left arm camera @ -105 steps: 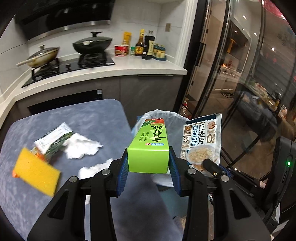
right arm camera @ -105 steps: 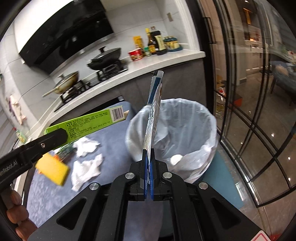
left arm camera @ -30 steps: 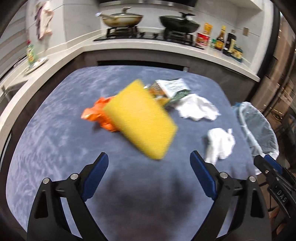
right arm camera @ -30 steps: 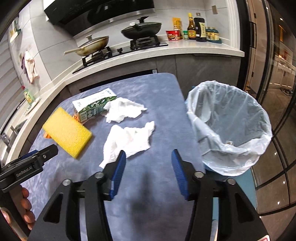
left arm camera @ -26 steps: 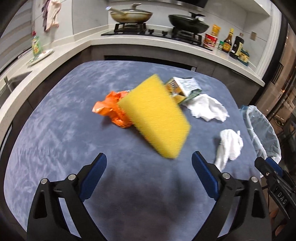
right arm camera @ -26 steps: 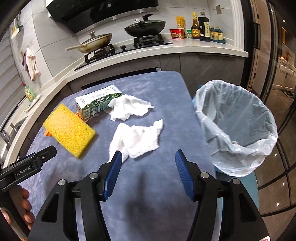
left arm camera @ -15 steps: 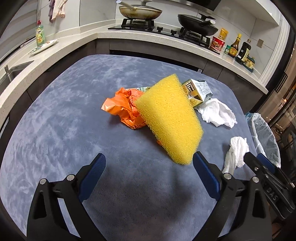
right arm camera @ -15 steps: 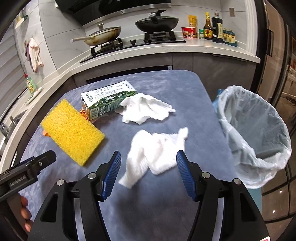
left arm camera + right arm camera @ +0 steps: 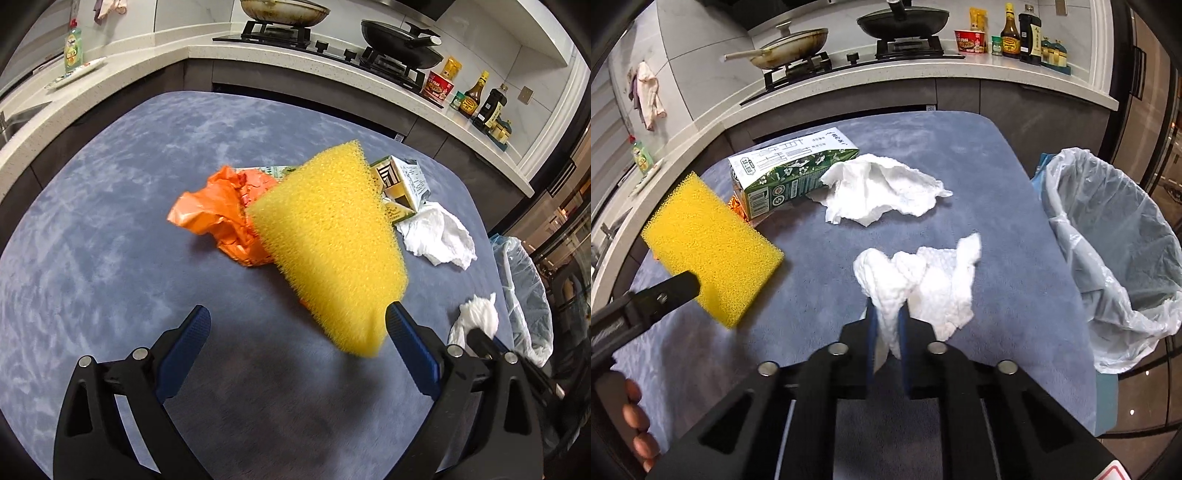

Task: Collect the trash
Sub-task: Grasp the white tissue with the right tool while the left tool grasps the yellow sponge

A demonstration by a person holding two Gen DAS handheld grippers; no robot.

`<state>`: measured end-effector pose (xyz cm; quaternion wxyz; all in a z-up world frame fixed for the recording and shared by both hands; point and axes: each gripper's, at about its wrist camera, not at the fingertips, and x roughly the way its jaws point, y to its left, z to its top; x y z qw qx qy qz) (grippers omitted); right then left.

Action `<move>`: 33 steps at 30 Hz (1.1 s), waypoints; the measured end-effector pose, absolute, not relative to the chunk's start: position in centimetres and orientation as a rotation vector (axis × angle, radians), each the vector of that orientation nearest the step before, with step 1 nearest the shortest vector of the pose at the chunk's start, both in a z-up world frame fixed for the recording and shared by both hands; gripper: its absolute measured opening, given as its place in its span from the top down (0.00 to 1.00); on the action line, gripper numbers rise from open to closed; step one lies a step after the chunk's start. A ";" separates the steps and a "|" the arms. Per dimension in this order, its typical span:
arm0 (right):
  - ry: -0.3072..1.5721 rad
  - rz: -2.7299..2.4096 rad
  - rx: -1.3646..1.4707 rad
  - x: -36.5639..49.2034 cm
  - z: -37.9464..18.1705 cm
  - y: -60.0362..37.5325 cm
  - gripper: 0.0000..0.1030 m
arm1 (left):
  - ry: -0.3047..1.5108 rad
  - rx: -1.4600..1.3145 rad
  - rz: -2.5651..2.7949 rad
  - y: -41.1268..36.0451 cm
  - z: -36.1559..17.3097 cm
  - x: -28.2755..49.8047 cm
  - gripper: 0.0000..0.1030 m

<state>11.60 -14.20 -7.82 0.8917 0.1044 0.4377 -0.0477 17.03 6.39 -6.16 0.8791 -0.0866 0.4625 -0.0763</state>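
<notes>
Since a second ago the right gripper [image 9: 886, 325] has closed onto the crumpled tissue [image 9: 919, 280] on the blue table [image 9: 960, 147]; left gripper [image 9: 295, 339] stands wide before the yellow sponge [image 9: 332, 251]; lined bin [image 9: 1108, 236] beside table.

Your table [image 9: 990, 147] fills mid-frame in the right wrist view. The sponge [image 9: 709, 247] lies at left, the carton [image 9: 790, 173] behind it, one tissue [image 9: 879, 195] just right of the carton, another tissue [image 9: 923, 280] lower centre, the bin [image 9: 1115, 258] off the table's right edge.
</notes>
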 end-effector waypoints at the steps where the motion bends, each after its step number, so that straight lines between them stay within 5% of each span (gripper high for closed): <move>1: 0.906 -0.097 0.220 11.4 -7.7 -14.3 0.92 | 0.962 -0.182 -0.160 6.2 -6.3 17.3 0.11; 6: 0.894 -0.086 0.228 10.2 -6.7 -14.5 0.92 | 0.950 -0.177 -0.166 5.3 -6.5 17.9 0.15; 11: 0.882 -0.071 0.239 8.9 -5.7 -14.7 0.92 | 0.959 -0.140 -0.184 4.3 -6.3 17.7 0.46; 16: 0.869 -0.062 0.245 7.5 -4.8 -14.9 0.92 | 0.948 -0.115 -0.203 3.9 -5.2 16.4 0.64; 33: 0.779 -0.115 0.320 0.6 -1.4 -19.4 0.92 | 0.867 -0.022 -0.372 -0.7 0.7 8.4 0.71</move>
